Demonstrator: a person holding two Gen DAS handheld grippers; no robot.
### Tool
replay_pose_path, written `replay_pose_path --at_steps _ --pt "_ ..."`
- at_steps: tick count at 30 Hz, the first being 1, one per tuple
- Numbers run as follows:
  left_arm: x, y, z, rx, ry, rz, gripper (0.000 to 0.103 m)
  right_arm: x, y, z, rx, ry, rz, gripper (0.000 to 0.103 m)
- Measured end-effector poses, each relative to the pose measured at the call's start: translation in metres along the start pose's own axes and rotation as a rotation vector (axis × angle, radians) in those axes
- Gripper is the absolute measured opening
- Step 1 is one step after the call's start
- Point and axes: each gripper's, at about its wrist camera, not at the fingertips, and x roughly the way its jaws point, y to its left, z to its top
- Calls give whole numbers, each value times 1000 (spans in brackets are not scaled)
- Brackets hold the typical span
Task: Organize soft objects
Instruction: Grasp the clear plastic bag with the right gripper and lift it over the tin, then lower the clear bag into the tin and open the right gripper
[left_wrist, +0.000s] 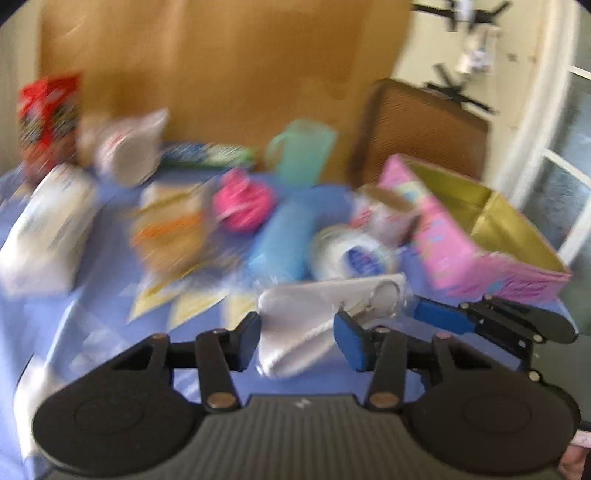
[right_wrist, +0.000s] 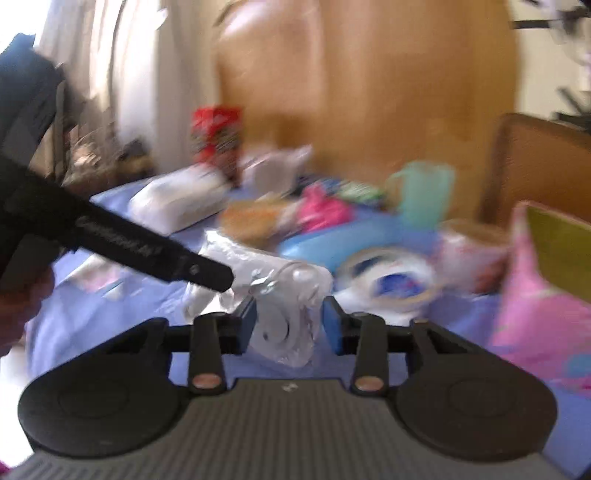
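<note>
Both views are motion-blurred. A white soft pouch with a metal key ring (left_wrist: 314, 314) lies on the blue tablecloth (left_wrist: 92, 332). My left gripper (left_wrist: 297, 341) is open, its fingers on either side of the pouch's near end. My right gripper (right_wrist: 290, 326) is open around the same white pouch (right_wrist: 288, 314), wrapped in clear plastic. The right gripper's fingers (left_wrist: 447, 317) show at the right of the left wrist view. The left gripper's body (right_wrist: 122, 243) reaches in from the left in the right wrist view.
A pink box with a gold inside (left_wrist: 476, 236) stands open at the right. A tape roll (left_wrist: 354, 254), a blue roll (left_wrist: 284, 236), a pink ball (left_wrist: 243, 203), a green cup (left_wrist: 299, 151), a white tissue pack (left_wrist: 48, 229) and a red packet (left_wrist: 48, 118) crowd the table.
</note>
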Motion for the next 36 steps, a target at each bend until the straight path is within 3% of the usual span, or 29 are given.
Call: replay_pose_path --at_steps 9,11,13,16,18,21,23,24,25,26,30,33,34,36 --pt "23 -110 43 168 -41 -133 44 -61 -68 5 86 -154 -194 42" --pt "31 -137 54 203 -39 -199 20 -67 -82 10 99 -183 -208 24" --pt "38 -164 63 242 -60 -190 19 -70 -97 15 117 -208 -266 20" --pt "54 -192 71 298 -98 -213 35 -60 -122 12 131 -234 -410 21" --pt "67 -198 72 307 -99 -178 34 -52 -144 8 194 -205 -488 21" --pt "58 -170 69 245 -77 -240 38 -78 -158 0 316 -263 -366 22" --pt "45 -142 61 245 -108 -237 59 -91 -152 -6 273 -251 -285 33" --pt "39 -130 57 258 -129 -225 63 -93 -149 -9 261 -227 -215 47" --pt "35 -118 51 272 -141 -214 71 -93 -145 -15 253 -196 -143 55" --pt "33 -107 47 276 -140 -198 79 -91 -140 -22 246 -161 -109 56" --pt "47 -72 32 130 -37 -212 78 -54 -130 -35 221 -25 -121 59" --pt "53 -63 21 63 0 -228 78 -21 -137 -39 279 22 -85 59" --pt "52 -62 19 61 0 -226 79 -12 -141 -38 309 38 -61 50" --pt "51 -60 18 65 -5 -221 80 -6 -147 -40 376 63 37 24"
